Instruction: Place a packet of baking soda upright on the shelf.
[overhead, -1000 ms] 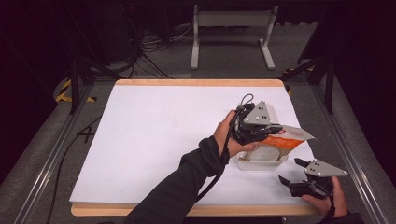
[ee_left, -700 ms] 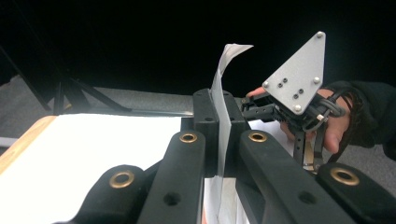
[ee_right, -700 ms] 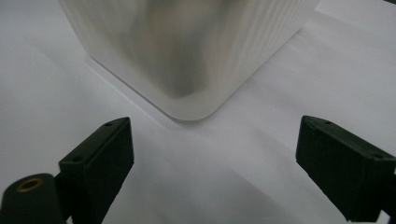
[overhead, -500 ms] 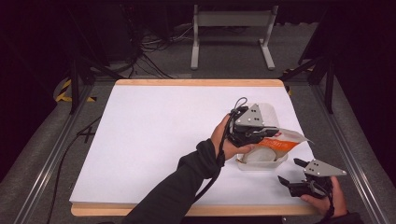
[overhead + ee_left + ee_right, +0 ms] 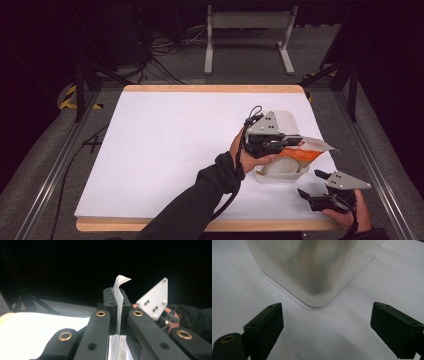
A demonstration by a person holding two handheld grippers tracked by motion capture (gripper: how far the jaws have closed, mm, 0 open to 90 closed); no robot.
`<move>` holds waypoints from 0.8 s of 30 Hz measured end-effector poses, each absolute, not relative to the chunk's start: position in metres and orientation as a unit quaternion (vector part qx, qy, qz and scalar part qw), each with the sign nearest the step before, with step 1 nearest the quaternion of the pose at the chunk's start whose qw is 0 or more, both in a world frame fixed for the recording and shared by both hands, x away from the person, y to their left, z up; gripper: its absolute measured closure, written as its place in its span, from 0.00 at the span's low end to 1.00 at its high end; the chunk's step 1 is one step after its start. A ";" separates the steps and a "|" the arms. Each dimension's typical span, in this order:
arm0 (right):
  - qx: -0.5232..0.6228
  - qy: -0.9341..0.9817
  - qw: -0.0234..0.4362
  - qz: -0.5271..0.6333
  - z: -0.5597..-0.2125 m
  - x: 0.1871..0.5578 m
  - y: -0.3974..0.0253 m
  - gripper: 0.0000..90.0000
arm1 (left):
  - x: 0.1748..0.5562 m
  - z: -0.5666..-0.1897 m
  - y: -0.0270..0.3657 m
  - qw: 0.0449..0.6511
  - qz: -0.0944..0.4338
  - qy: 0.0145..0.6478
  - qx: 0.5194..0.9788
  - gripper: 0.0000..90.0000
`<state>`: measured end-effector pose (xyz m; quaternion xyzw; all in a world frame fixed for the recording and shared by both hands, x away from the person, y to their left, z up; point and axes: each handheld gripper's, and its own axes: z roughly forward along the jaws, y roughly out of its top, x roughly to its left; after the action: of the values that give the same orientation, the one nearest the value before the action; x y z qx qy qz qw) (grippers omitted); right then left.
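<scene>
A clear plastic tub [image 5: 281, 173] stands on the white table [image 5: 165, 150] at the right. An orange and white film lid [image 5: 314, 147] lifts off its top and juts out to the right. My left gripper [image 5: 296, 142] hovers over the tub, shut on that film. In the left gripper view the thin white film [image 5: 117, 312] stands edge-on, pinched between the jaws of my left gripper [image 5: 116, 296]. My right gripper [image 5: 310, 183] rests near the front right edge, open. In the right gripper view the tub's frosted corner [image 5: 314, 270] sits just beyond my open right gripper [image 5: 327, 307].
The table's wooden rim [image 5: 212, 88] runs along the far edge. A metal stand [image 5: 250, 35] and cables lie on the dark floor behind. The other gripper's grey plate [image 5: 153, 298] and the hand holding it appear in the left gripper view.
My left gripper has shifted a little to the left over the tub, with the film still in it. The right gripper has stayed where it was.
</scene>
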<state>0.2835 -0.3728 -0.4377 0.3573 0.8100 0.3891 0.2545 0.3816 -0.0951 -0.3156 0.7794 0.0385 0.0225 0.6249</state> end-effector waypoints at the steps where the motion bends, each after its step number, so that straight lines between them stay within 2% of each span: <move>1: 0.358 0.810 0.255 0.388 -0.438 0.284 -0.373 0.13 | 0.382 -0.319 -0.094 0.622 0.022 0.038 0.782 1.00; 5: 0.357 0.812 0.254 0.386 -0.439 0.284 -0.372 0.13 | 0.382 -0.332 -0.092 0.611 0.018 0.038 0.791 1.00; 15: 0.356 0.812 0.255 0.385 -0.439 0.284 -0.371 0.13 | 0.380 -0.331 -0.081 0.579 0.041 0.027 0.814 1.00; 24: 0.359 0.811 0.255 0.387 -0.438 0.284 -0.373 0.13 | 0.376 -0.323 -0.077 0.512 0.085 0.006 0.855 1.00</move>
<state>0.2836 -0.3727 -0.4382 0.3588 0.8105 0.3866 0.2545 0.3765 -0.0767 -0.3231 0.8550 0.0058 0.0851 0.5116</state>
